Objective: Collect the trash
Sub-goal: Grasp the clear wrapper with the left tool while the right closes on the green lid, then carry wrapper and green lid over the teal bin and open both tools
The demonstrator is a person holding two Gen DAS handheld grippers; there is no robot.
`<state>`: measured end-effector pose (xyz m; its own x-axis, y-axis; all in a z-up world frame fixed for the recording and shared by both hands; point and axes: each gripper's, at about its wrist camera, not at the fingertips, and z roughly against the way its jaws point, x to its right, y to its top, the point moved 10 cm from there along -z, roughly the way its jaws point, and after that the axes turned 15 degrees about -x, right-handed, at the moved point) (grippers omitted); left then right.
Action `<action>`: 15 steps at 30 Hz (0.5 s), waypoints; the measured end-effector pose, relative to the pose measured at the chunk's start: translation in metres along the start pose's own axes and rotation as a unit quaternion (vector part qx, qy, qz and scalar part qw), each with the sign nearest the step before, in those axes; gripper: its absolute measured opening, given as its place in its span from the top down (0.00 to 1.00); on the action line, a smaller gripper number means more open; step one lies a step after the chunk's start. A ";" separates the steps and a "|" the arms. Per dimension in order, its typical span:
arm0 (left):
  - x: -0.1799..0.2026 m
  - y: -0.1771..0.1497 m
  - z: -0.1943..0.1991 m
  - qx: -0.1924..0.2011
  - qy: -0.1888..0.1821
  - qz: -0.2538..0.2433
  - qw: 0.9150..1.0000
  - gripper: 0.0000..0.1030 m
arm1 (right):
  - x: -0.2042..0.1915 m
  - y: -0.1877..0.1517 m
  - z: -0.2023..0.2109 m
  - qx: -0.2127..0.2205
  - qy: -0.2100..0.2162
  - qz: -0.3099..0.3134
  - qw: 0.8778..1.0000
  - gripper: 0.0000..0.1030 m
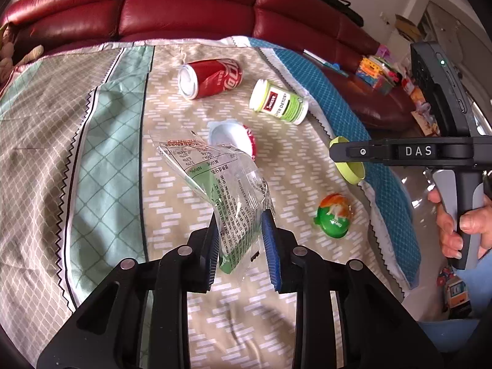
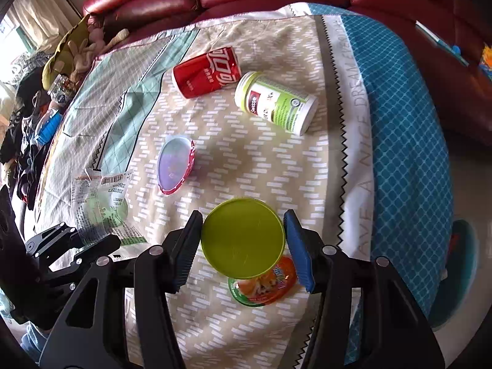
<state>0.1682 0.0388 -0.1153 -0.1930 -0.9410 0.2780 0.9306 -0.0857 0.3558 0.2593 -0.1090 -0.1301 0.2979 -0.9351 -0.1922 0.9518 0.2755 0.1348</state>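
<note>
Trash is lying scattered over a patterned cloth (image 2: 252, 166) that is covering the surface in front of a red leather sofa (image 1: 190, 6); what is carrying the cloth is hidden, so whether it is a counter is impossible to tell.

Largest of the pieces, a red soda can (image 1: 212, 77) is lying on its side near the far edge, and just beside it a white supplement bottle (image 1: 278, 102) with a green label is also lying on its side, its mouth open.

A clear crinkled plastic wrapper (image 1: 227, 190) with green print is sticking up off the cloth, and the left tongs (image 1: 241, 236) are pinching its lower end, the black pad on one side and the blue ribbed pad on the other.

A round lime-green lid (image 2: 243, 238), smooth plastic, is sitting between the fingers of the right tongs (image 2: 243, 246), which are pressing against its rim. It is covering part of a small green-and-orange jelly cup (image 2: 264, 286) lying below it on the cloth.

A shallow pink-rimmed cup (image 2: 175, 163) with a pale inside is lying near the middle, half hidden behind the wrapper in the left wrist view.
</note>
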 end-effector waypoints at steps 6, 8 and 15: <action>0.043 0.013 -0.001 -0.004 -0.019 -0.027 0.999 0.73 | 0.044 -0.019 0.018 0.015 0.008 -0.032 0.999 0.49; 0.062 0.017 -0.004 -0.007 -0.023 -0.043 0.999 0.73 | 0.063 -0.027 0.023 0.020 0.008 -0.049 0.999 0.49; 0.138 0.029 -0.025 -0.021 -0.033 -0.105 0.994 0.73 | 0.140 -0.061 0.051 0.040 0.002 -0.110 0.993 0.49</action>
<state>0.1762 -0.1019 -0.0887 -0.4025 -0.8775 0.2608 0.8800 -0.2924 0.3742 0.2391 -0.2678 -0.1158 0.0840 -0.9695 -0.2300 0.9851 0.0461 0.1655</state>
